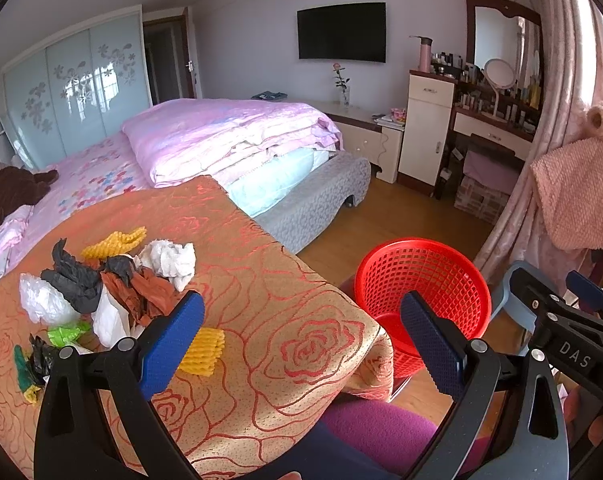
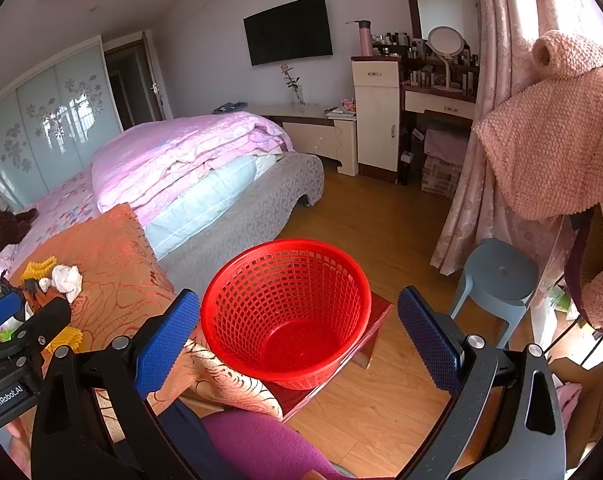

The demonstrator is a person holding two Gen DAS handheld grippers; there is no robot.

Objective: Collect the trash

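Observation:
A heap of trash (image 1: 101,288) lies on an orange rose-patterned cloth (image 1: 269,320): black, white and brown crumpled bags, a white paper wad (image 1: 171,260), yellow foam nets (image 1: 203,350), green scraps. My left gripper (image 1: 301,344) hovers open over the cloth's near right part, nothing between its blue pads. A red mesh basket (image 2: 289,312), empty, stands on a low red stool right of the cloth. My right gripper (image 2: 297,344) is open just above and in front of the basket. The trash heap (image 2: 49,280) shows at the far left of the right wrist view.
A bed (image 1: 205,148) with a folded pink quilt lies behind the cloth. A blue plastic stool (image 2: 497,276), pink curtains (image 2: 497,128) and a hanging pink fleece garment (image 2: 557,128) are to the right. Wooden floor (image 2: 381,220) stretches toward a dresser (image 2: 441,92).

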